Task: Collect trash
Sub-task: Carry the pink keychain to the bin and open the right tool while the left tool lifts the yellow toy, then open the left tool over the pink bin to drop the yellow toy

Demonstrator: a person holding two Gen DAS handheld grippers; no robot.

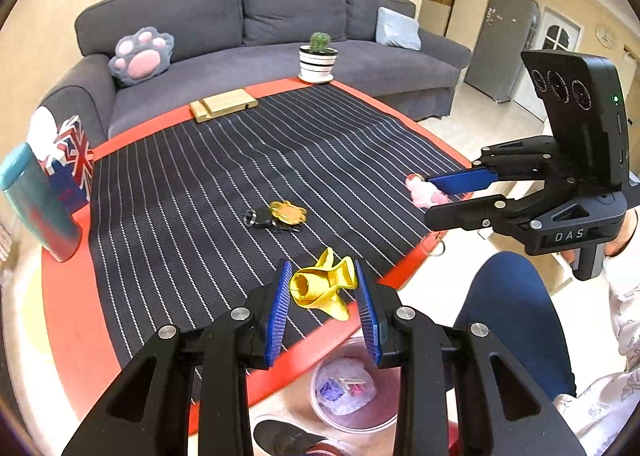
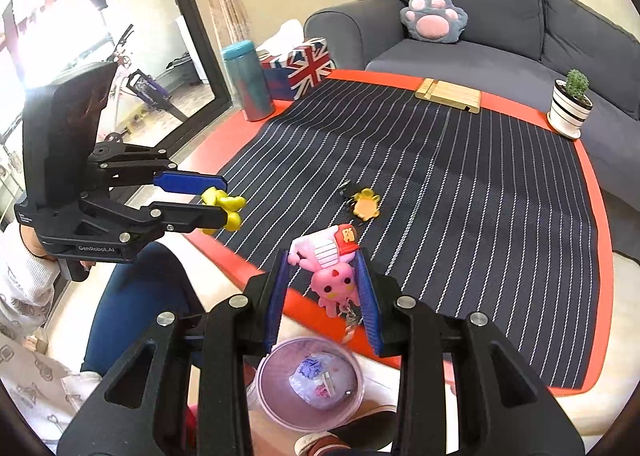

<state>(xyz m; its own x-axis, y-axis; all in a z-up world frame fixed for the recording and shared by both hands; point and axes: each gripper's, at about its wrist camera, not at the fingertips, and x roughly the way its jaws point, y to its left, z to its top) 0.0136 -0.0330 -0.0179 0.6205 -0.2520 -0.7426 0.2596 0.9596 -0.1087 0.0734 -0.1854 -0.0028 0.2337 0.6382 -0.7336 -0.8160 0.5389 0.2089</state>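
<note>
My left gripper (image 1: 322, 288) is clamped on a yellow banana-peel toy (image 1: 324, 284), both blue pads pressed against its sides, above the near edge of the table (image 1: 68, 296). My right gripper (image 2: 326, 288) pinches a pink rabbit keychain toy (image 2: 334, 276) the same way, its keyring dangling below the pads. Both loads hang just table-side of the clear trash bin (image 2: 272, 408) on the floor beside the table's near edge.

My left camera shows the right gripper from the side, with only a scrap of pink at its pads; the rabbit's red cap and striped wing show only in the right camera. In return, the right camera sees my left gripper from outside, the yellow peel sticking out past its blue pad. The left camera alone takes in the grey fridge (image 1: 502, 44) far behind the table; the right camera alone shows the glass door and the bicycle (image 2: 136, 84) beyond it.

Counted: two grippers, one bin with some paper scraps inside, and one orange keychain with a black key fob (image 1: 280, 214) lying mid-table on the striped cloth (image 1: 280, 160). At the table's far edge stand one potted cactus (image 1: 319, 58) and one wooden stand (image 1: 222, 105); at its left end, one teal tumbler (image 2: 248, 80) and one flag-printed tissue box (image 2: 300, 68). On the sofa (image 1: 260, 32) behind the table sits one paw cushion (image 1: 142, 54).
</note>
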